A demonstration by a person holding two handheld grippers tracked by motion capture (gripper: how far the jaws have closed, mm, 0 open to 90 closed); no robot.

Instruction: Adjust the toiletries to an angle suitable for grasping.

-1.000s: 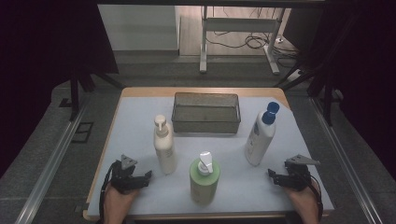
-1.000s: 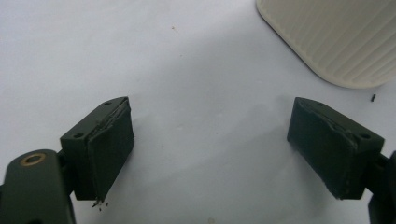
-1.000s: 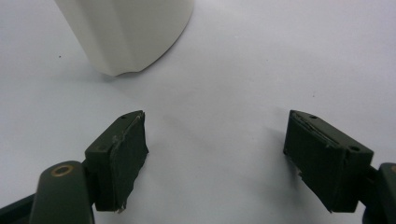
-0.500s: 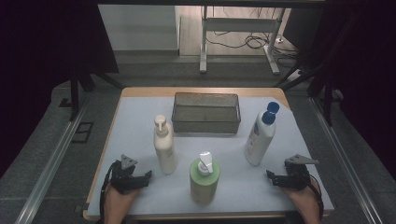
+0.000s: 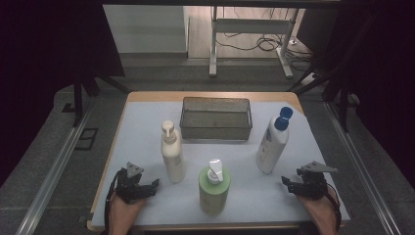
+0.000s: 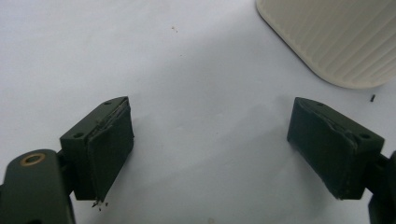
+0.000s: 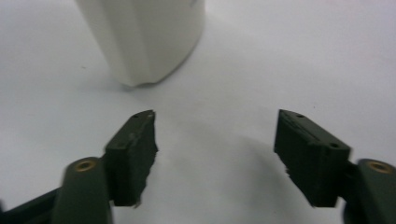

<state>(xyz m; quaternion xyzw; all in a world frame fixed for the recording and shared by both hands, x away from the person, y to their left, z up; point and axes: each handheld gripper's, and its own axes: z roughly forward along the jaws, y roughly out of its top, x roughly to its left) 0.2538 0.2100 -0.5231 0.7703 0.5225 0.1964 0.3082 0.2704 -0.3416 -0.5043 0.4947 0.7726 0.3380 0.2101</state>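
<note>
Fingers on both grippers spread wide, empty; cream bottle sits just beyond the left's, probably untouched.

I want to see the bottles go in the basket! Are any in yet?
None yet. The basket is empty. All three bottles stand on the table: the cream bottle, the green bottle and the blue-capped bottle. The left gripper and right gripper are open, holding nothing. Everything is left.

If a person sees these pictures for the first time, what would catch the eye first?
Probably the three pump bottles standing on the table: a cream bottle at left, a green bottle nearest the person, a white bottle with blue cap at right. Behind them sits a dark mesh basket.
</note>
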